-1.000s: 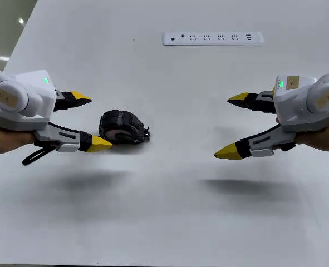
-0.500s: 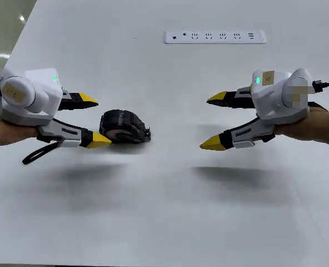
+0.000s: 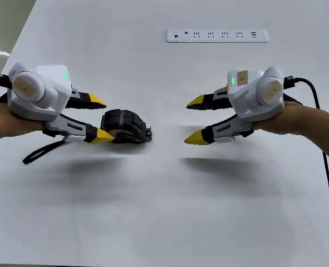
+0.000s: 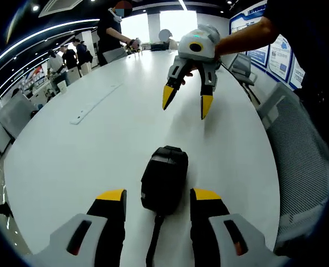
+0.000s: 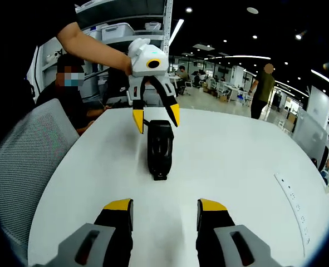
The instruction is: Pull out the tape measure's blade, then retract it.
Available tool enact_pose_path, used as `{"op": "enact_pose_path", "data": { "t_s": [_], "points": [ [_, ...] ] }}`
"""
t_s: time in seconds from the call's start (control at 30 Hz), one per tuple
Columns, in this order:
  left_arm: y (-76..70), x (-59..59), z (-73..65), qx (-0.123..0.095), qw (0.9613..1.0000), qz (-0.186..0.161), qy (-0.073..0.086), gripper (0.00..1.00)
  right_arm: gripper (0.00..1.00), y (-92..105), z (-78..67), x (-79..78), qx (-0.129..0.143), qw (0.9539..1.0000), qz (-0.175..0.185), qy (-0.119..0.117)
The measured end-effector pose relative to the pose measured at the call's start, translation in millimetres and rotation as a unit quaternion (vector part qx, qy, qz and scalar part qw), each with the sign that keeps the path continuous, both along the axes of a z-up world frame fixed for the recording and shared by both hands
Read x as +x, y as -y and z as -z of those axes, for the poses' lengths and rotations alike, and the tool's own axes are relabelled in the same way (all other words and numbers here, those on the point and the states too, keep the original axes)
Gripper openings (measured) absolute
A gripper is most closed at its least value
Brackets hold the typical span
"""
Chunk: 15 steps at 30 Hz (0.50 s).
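Note:
A black tape measure (image 3: 124, 126) lies on the white table (image 3: 164, 211), its blade hook (image 3: 147, 133) pointing right and its blade retracted. My left gripper (image 3: 101, 119) is open, and its yellow tips flank the case's left end without closing on it. From the left gripper view the case (image 4: 164, 179) sits just ahead of my left gripper (image 4: 158, 196). My right gripper (image 3: 194, 120) is open and empty, hovering a short way right of the hook. The right gripper view has the tape measure (image 5: 160, 146) straight ahead of my right gripper (image 5: 165, 204).
A white power strip (image 3: 217, 36) lies at the far side of the table. The tape's black strap (image 3: 39, 153) trails left under my left hand. A black cable (image 3: 325, 161) runs down from the right gripper. People and chairs stand beyond the table.
Both grippers have moved inward. The left one has slid right until its tips flank the tape measure. The right one has come left toward the hook. The tape measure has not moved.

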<state>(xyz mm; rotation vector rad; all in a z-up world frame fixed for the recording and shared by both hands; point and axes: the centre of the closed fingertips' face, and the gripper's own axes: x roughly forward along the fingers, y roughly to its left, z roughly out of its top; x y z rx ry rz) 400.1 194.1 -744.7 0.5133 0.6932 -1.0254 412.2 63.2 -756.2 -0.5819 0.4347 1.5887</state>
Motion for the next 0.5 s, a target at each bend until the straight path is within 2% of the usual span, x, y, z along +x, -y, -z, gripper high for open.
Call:
{"op": "enact_pose_path", "data": {
  "t_s": [0.2,0.5],
  "points": [
    [3.2,1.9,1.4,0.009,0.9998,0.015,-0.004,0.39,0.39,-11.7,7.3,-3.0,-0.008,0.9998,-0.018,-0.001],
    [5.9,-3.5,9.7,0.038,0.9981,0.043,-0.021,0.34,0.32,-30.7,18.6,-8.9,-0.019,0.9991,-0.039,-0.002]
  ]
}}
